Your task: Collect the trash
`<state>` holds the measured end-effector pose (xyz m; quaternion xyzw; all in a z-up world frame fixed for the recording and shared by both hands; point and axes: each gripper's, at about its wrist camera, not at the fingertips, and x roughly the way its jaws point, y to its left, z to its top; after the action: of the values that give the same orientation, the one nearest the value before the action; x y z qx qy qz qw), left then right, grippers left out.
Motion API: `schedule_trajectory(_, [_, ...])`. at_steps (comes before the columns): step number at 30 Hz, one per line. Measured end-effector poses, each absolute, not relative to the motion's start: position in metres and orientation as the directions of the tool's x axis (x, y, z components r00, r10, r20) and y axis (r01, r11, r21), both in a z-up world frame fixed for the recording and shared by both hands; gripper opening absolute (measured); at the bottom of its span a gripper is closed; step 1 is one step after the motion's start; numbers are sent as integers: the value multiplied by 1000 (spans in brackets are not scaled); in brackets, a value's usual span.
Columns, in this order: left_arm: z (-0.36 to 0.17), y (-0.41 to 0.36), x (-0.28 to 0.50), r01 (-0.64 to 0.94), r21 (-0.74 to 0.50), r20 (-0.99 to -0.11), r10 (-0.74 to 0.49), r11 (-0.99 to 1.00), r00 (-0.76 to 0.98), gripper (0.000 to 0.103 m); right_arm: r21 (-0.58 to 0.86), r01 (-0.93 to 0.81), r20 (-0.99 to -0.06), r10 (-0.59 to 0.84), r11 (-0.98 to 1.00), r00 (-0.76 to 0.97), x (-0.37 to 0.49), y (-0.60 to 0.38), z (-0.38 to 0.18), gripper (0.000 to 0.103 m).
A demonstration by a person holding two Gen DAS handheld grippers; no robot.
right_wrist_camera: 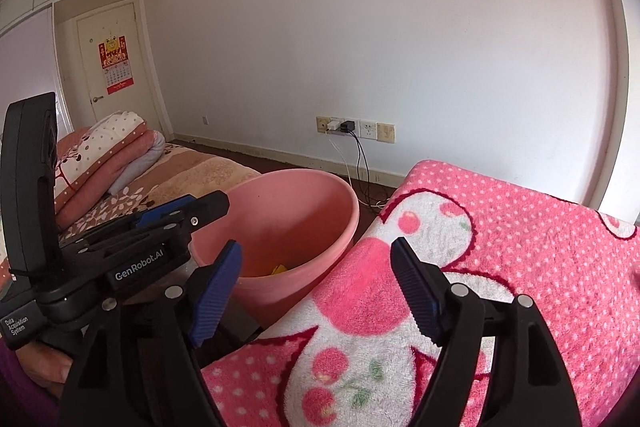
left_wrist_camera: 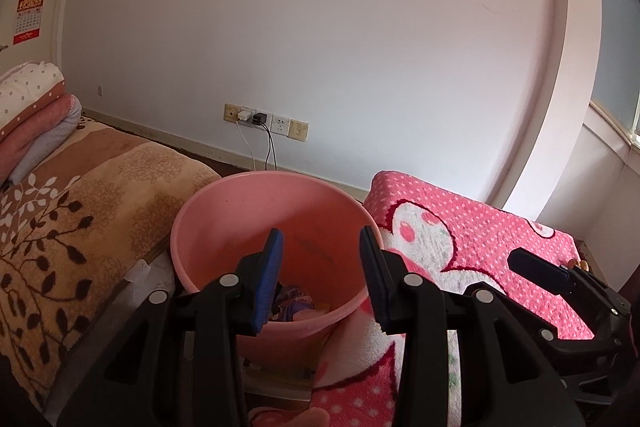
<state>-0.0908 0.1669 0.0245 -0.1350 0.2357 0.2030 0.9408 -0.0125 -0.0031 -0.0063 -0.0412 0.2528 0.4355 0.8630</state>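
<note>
Here, nearest the lens, the left gripper [left_wrist_camera: 322, 247] is held with its blue pads parted and nothing between them, poised over the near rim of the pink bucket [left_wrist_camera: 224, 211]. The right gripper [right_wrist_camera: 316, 267] is likewise spread wide, with only the pink cherry-print blanket [right_wrist_camera: 500, 227] seen through the gap; no item is carried by either tool.

Inside the bucket, the collected trash [left_wrist_camera: 298, 303] is seen at the bottom as crumpled purple and pale wrappers, and a yellow scrap [right_wrist_camera: 280, 269] is glimpsed from the right wrist view. The step in hand is judged to be the clearing away after a drop, before more litter is sought.

To do it well, both tools should be lifted clear of the rim before being swung aside, so that the light bucket is not caught and tipped between the two beds. The jaws are best kept spread until the next piece is framed between the pads. The blanket's pile should not be pinched by mistake.

Beyond the bucket, the brown leaf-print blanket [left_wrist_camera: 80, 211] and the folded bedding [left_wrist_camera: 32, 107] are seen, and no litter can be made out on them. Farther off, charger cables [right_wrist_camera: 356, 163] hang from wall sockets [right_wrist_camera: 356, 129] and should be left alone.
</note>
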Motion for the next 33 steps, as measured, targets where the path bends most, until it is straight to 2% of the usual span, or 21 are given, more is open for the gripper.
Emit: schedule_trajectory(33, [28, 137, -92, -449, -80, -490, 357, 890, 795, 40, 224, -707, -453, 714, 670, 534, -2, -38, -4, 82])
